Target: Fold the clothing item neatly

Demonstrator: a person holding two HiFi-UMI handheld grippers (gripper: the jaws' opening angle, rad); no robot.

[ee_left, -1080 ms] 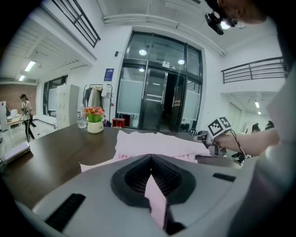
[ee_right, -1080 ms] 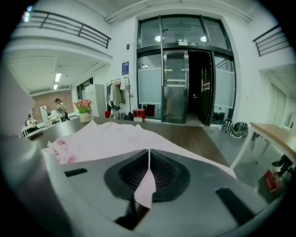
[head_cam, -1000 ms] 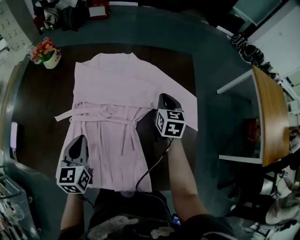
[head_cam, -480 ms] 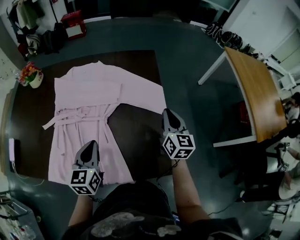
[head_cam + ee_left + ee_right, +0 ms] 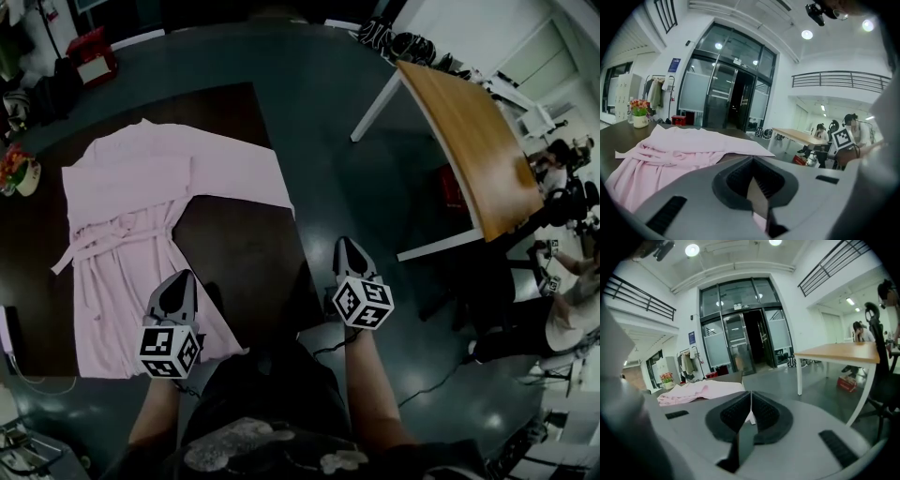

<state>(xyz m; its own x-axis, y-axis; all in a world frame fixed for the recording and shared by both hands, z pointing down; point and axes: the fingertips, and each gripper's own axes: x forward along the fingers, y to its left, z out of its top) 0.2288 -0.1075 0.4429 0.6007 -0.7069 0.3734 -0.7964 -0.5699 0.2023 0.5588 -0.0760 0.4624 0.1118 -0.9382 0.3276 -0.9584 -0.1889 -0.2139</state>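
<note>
A pale pink robe [image 5: 122,216] lies spread flat on the dark table [image 5: 234,244], with its belt tied at the waist and one sleeve stretched out to the right. My left gripper [image 5: 176,286] hovers over the robe's lower right hem near the table's front edge; it is shut, with no cloth seen between its jaws. My right gripper [image 5: 349,248] is shut and empty, past the table's right edge and over the floor. In the left gripper view, the robe [image 5: 679,150] lies ahead of the closed left gripper [image 5: 752,161]. The right gripper view shows the robe [image 5: 701,391] far left of the right gripper [image 5: 751,394].
A light wooden table [image 5: 459,131] on white legs stands to the right, with people seated beyond it. A flower pot [image 5: 19,173] sits at the dark table's left edge. A red box [image 5: 94,56] and bags lie on the floor behind. A cable trails below the right gripper.
Both grippers have shifted right relative to the robe. The right one left the sleeve area and passed the table's edge; the left crossed to the hem's right side. The robe lies as before.
</note>
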